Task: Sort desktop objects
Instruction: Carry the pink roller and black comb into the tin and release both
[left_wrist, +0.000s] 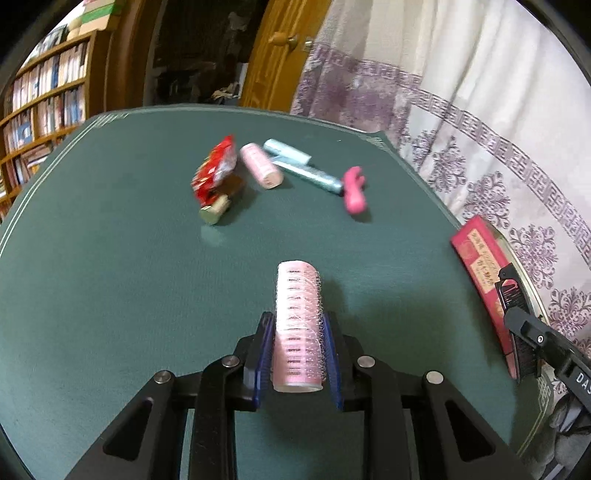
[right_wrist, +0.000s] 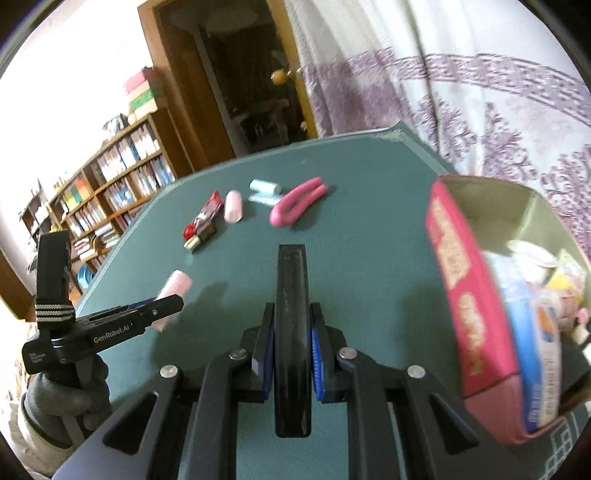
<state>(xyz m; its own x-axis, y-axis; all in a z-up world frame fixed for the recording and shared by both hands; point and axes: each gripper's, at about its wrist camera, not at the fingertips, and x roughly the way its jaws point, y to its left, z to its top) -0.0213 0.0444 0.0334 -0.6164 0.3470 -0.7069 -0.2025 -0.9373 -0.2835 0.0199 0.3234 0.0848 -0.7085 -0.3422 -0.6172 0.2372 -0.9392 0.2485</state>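
Pink bristly cylindrical roller (left_wrist: 298, 325) sits clamped in left claw (left_wrist: 298, 332) over green felt (left_wrist: 110, 277).

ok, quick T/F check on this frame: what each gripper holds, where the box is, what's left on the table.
1. The left gripper is shut on a pink mesh hair roller. True.
2. The right gripper is open and holds nothing. False: it is shut on a flat black plastic bar.
3. The red cardboard box is empty. False: it already holds several items.
4. A second pink roller lies on the green tabletop beside a red snack packet. True.
5. The pink U-shaped clip is inside the box. False: it lies on the tabletop.
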